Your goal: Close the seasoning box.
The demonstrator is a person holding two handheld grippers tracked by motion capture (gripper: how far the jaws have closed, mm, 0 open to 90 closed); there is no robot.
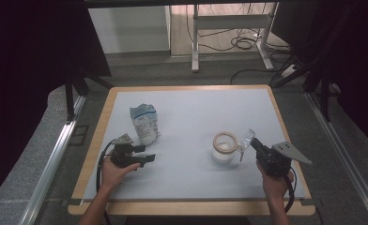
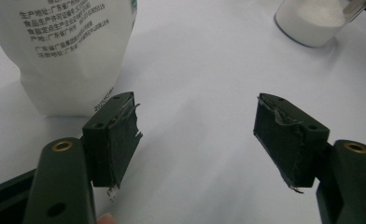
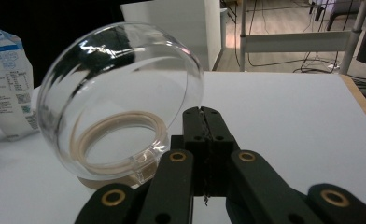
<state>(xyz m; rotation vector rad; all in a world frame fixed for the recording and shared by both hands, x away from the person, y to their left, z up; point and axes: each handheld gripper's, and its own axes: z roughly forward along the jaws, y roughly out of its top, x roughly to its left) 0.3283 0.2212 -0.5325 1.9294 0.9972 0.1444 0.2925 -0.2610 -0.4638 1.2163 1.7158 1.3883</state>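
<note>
Clear glass lid (image 3: 120, 100), dome-shaped, tilted up beside the jar (image 1: 223, 149) at right-centre of the table (image 1: 191, 101). Right gripper (image 3: 204, 116) has its jaws pressed together on what looks like the lid's edge or tab; the contact itself is hidden. Likely held aside to keep the mouth free. Through the lid, the right gripper view shows the jar's pale rim. Left gripper (image 2: 197, 133) rests low, jaws wide with nothing between, just beside the white bag (image 2: 69, 51). Its view shows white powder in the jar, and printed text on the bag.
</note>
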